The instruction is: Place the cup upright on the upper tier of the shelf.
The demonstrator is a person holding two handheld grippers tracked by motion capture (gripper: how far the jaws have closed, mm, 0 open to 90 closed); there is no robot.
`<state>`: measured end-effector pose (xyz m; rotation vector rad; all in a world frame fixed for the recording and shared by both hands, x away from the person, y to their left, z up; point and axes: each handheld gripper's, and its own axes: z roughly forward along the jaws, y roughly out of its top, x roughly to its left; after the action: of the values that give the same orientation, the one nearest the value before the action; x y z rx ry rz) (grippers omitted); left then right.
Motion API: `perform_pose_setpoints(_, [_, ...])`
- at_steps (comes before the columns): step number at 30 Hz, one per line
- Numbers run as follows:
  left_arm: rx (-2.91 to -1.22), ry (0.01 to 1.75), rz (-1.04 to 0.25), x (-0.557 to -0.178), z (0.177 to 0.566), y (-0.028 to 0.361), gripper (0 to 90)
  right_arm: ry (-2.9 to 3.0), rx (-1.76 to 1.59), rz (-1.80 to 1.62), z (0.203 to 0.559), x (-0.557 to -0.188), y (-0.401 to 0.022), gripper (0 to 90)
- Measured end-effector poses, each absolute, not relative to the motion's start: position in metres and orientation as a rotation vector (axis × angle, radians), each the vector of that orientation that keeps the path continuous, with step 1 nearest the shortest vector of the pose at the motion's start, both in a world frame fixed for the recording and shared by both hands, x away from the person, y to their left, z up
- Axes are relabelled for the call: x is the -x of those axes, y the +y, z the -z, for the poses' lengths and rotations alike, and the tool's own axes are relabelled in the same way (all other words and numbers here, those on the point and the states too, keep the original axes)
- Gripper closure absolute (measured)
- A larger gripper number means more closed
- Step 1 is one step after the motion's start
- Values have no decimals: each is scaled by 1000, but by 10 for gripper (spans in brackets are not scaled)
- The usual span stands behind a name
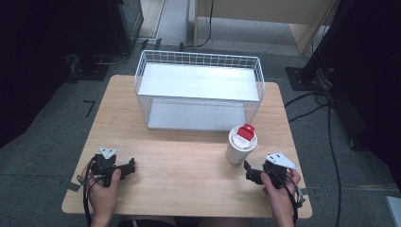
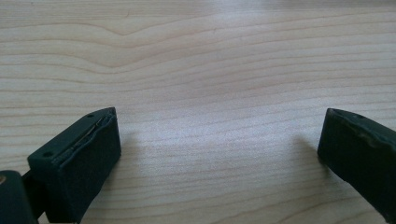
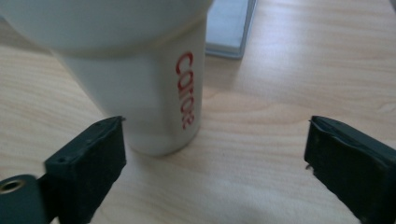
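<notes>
Cup (image 3: 140, 84) just ahead of right gripper (image 3: 215, 154), untouched.

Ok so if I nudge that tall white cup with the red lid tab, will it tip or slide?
The tall white paper cup narrows toward its base, so a high push probably tips it. It is likely light, though its fill is hidden. The smooth wooden table may let it slide.

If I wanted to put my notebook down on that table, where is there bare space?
The widest bare patch of the table lies between the left gripper and the white cup, in front of the wire basket. The left strip beside the basket is also free. It is crowded at the right front, where the right gripper sits open close to the cup.
</notes>
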<state>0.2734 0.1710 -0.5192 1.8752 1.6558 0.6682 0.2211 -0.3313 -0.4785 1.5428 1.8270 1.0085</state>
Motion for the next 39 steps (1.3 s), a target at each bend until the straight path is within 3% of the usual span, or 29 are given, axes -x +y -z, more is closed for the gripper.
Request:
perform_pose_setpoints(3, [-1875,1656,-668,-273,519,171,0,1801,-1533,-1036,476,-224,-327,113])
perform_pose_setpoints(23, [-1876,1656,-668,-273,519,171,0,1808,-1537,-1185,474,-247,-295,114])
perform_pose_setpoints(39, [-1876,1656,-668,-273,519,171,0,1741,-1544,-1199,480,-262,-284,70])
